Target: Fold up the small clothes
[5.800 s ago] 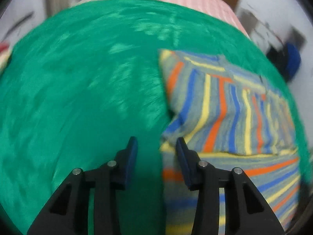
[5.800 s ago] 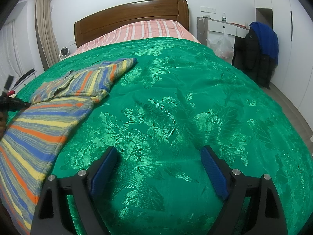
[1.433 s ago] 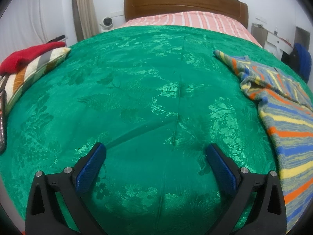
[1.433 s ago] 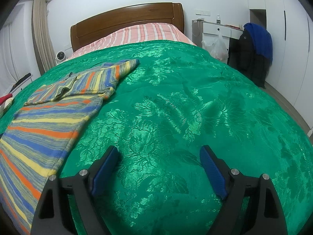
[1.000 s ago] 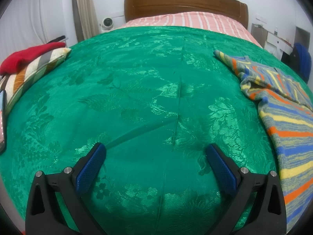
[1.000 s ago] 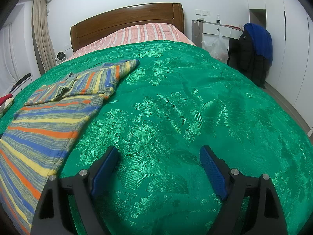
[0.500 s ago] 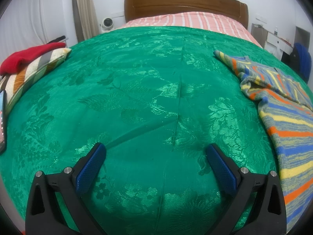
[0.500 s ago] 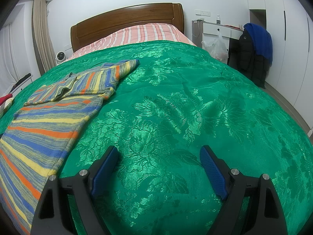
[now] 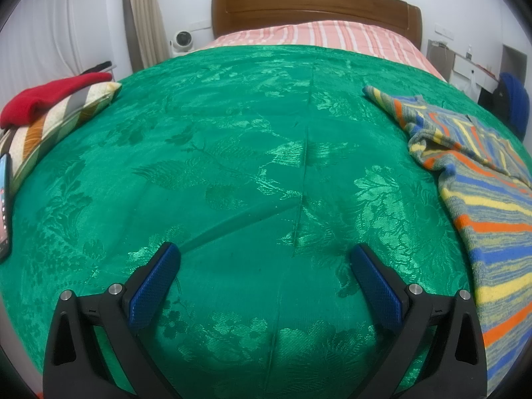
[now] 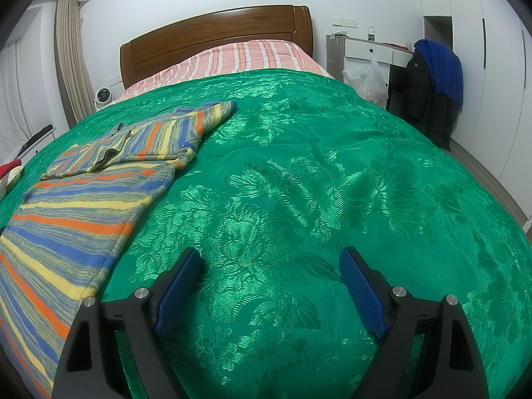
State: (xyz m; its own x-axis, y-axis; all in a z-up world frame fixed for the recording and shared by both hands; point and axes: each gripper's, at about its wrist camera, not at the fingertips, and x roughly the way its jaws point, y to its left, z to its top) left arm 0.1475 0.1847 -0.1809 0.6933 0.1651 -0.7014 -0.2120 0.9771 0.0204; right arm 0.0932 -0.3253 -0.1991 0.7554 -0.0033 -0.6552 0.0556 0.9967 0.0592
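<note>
Striped knit sweater (image 10: 83,199), flat on the green spread (image 10: 299,183): bands of orange, blue, yellow and grey, fuzzy weave, one sleeve folded across the chest, its cuff pointing toward the headboard (image 10: 216,36). Lies at the right edge of the left wrist view (image 9: 482,206), at the left of the right wrist view. Spread glossy, woven with leaf and flower figures, creased down the middle. Left gripper (image 9: 266,256) spread wide over bare spread, nothing held, well apart from the sweater. Right gripper (image 10: 271,259) likewise wide, empty, just beside the sweater's hem. Striped pillow (image 9: 50,126) with a red cloth (image 9: 50,96) at the far left. Unchanged from half a second ago; 5.8 s ago the left gripper was nearly closed at the sweater's edge.
</note>
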